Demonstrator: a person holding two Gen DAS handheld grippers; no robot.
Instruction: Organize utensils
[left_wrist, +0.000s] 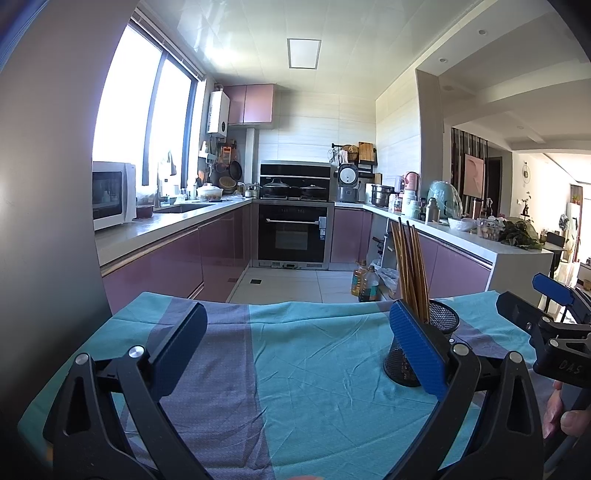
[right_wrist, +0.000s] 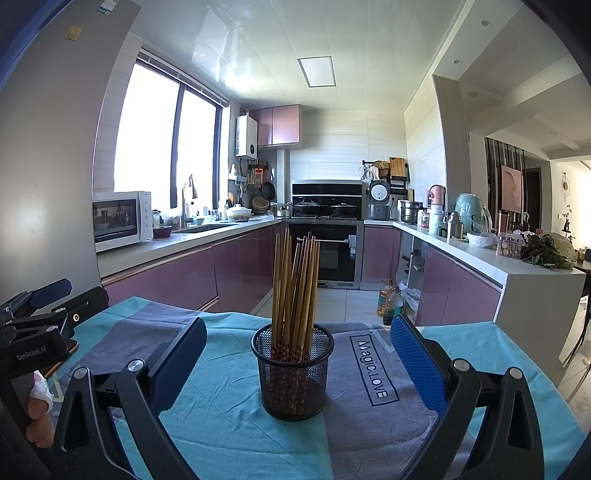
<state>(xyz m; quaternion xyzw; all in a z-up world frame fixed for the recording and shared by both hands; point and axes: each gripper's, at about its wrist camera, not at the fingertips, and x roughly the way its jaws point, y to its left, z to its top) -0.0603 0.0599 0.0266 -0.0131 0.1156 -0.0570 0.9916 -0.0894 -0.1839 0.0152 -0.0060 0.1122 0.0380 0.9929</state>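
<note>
- Dead ahead of my right tongs (right_wrist: 298, 363), the mesh cup (right_wrist: 292, 373) stands on the cloth-covered bench (right_wrist: 229, 417), centred between the fingers but beyond their tips.
- The chopsticks (right_wrist: 295, 288) stand near-upright in it, long axis vertical.
- Right tongs: spread wide, holding nothing.
- Left tongs (left_wrist: 295, 347): likewise wide and empty; the cup sits behind their right finger (left_wrist: 417, 350).
- I judge the right side better placed.

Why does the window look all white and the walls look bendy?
In the left wrist view the window is blown out by bright daylight, so nothing outside shows; the fisheye lens curves the counter edges and darkens the corners. In the right wrist view the window glares too, while the chopsticks in the mesh holder stay sharp.
</note>
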